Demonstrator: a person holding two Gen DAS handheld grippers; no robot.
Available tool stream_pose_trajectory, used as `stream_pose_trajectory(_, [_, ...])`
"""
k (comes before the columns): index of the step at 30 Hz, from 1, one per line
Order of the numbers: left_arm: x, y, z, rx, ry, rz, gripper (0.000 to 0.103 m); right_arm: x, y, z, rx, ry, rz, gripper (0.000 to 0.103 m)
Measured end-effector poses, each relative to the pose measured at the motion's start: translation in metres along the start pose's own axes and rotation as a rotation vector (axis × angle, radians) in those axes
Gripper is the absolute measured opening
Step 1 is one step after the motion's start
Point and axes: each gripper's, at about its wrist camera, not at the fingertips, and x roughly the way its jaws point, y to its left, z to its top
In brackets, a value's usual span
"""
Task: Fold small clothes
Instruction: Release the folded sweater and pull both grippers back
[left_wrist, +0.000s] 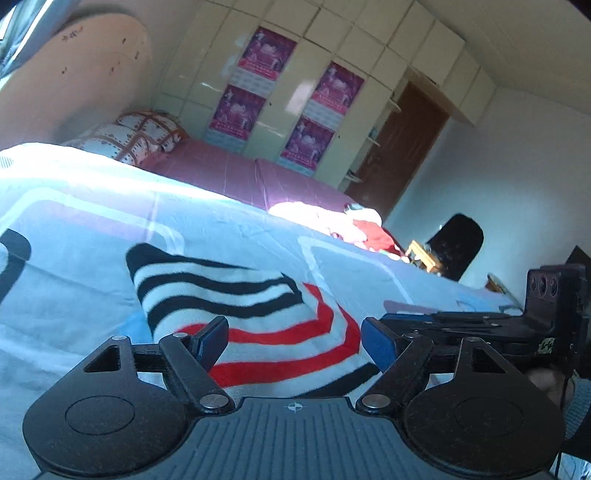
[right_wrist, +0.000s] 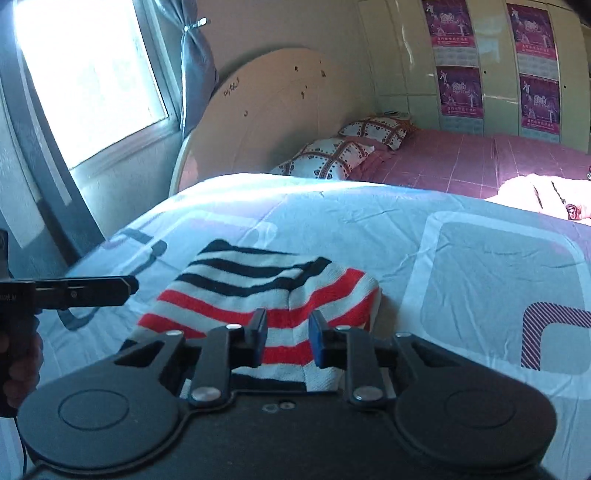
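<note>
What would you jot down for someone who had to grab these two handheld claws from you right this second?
Left gripper: open, empty, low over the striped garment.
Right gripper: open, empty, at the garment's near edge.
The garment lies on the light blue bedspread, already doubled over into a compact shape.
More clothes are piled farther along the bed.
Left to do: finish or tidy this fold, then presumably the pile.

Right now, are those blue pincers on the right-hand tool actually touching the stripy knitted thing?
Cannot tell. In the right wrist view the right gripper stands open over the striped garment, knit showing between its fingers, but the angle hides whether the tips rest on it.
</note>
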Motion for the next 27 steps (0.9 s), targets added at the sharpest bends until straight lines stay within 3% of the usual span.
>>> stream_pose_trajectory(2, [0.017, 0.002, -0.009, 0.009, 0.076, 0.046, 0.079, 0.014, 0.009, -0.007, -0.052, 0.049, -0.055, 0.021])
stream_pose_trajectory(4, [0.022, -0.001, -0.021, 0.067, 0.106, 0.102, 0.079, 0.037, 0.011, -0.020, -0.092, 0.156, -0.104, 0.018])
stream_pose_trajectory(8, [0.016, -0.032, -0.027, 0.217, 0.109, 0.218, 0.079, 0.035, 0.019, -0.032, -0.132, 0.115, -0.134, 0.021])
stream_pose_trajectory(10, [0.002, -0.049, -0.035, 0.288, 0.094, 0.278, 0.079, 0.020, 0.024, -0.036, -0.155, 0.083, -0.142, 0.032])
stream_pose_trajectory(13, [-0.028, -0.064, -0.059, 0.345, 0.076, 0.378, 0.092, -0.015, 0.032, -0.057, -0.225, 0.058, -0.185, 0.039])
stream_pose_trajectory(16, [-0.075, -0.078, -0.081, 0.296, 0.031, 0.413, 0.092, -0.069, 0.033, -0.073, -0.164, 0.017, -0.162, 0.045])
stream_pose_trajectory(18, [-0.109, -0.096, -0.093, 0.245, -0.025, 0.429, 0.092, -0.105, 0.038, -0.084, -0.127, -0.012, -0.158, 0.054])
stream_pose_trajectory(20, [-0.136, -0.118, -0.102, 0.213, -0.069, 0.458, 0.103, -0.138, 0.047, -0.094, -0.089, -0.044, -0.168, 0.070])
stream_pose_trajectory(23, [-0.168, -0.154, -0.117, 0.185, -0.114, 0.505, 0.103, -0.181, 0.060, -0.106, -0.023, -0.083, -0.189, 0.080])
stream_pose_trajectory(27, [-0.193, -0.195, -0.138, 0.198, -0.114, 0.514, 0.103, -0.231, 0.072, -0.125, 0.003, -0.100, -0.227, 0.084])
